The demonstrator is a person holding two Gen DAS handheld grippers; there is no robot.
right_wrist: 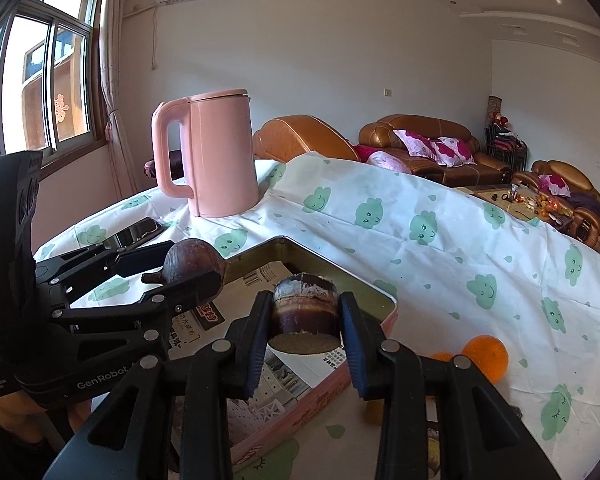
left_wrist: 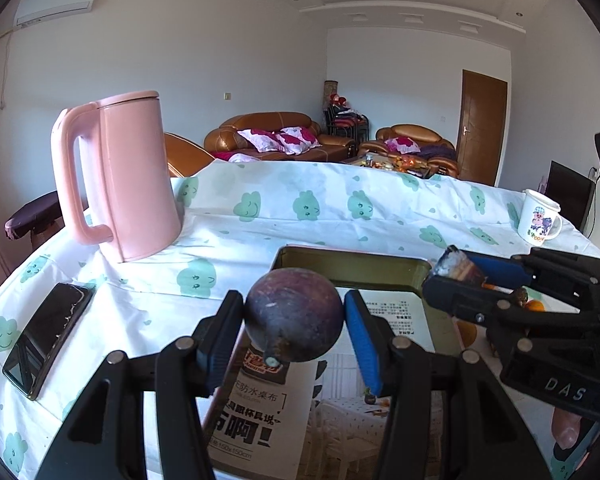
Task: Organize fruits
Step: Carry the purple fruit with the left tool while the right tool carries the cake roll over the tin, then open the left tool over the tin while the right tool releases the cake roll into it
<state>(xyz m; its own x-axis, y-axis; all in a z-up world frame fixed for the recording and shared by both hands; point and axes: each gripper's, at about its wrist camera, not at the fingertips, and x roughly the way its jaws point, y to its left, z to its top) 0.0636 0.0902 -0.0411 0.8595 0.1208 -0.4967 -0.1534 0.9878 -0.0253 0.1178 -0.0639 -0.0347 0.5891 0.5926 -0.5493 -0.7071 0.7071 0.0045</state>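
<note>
My left gripper (left_wrist: 294, 320) is shut on a round dark purple fruit (left_wrist: 294, 314) and holds it above a rectangular metal tray (left_wrist: 352, 266) lined with printed paper. It also shows in the right wrist view (right_wrist: 196, 270), at the left. My right gripper (right_wrist: 304, 322) is shut on a short dark brown cylinder piece with a pale cut face (right_wrist: 304, 316), above the same tray (right_wrist: 374, 284). In the left wrist view this gripper (left_wrist: 460, 270) comes in from the right. An orange (right_wrist: 486, 356) lies on the cloth right of the tray.
A tall pink kettle (left_wrist: 126, 178) stands at the back left of the table. A black phone (left_wrist: 48, 338) lies at the left. A white cartoon mug (left_wrist: 539, 218) stands at the far right. The table has a white cloth with green cloud prints (right_wrist: 440, 248).
</note>
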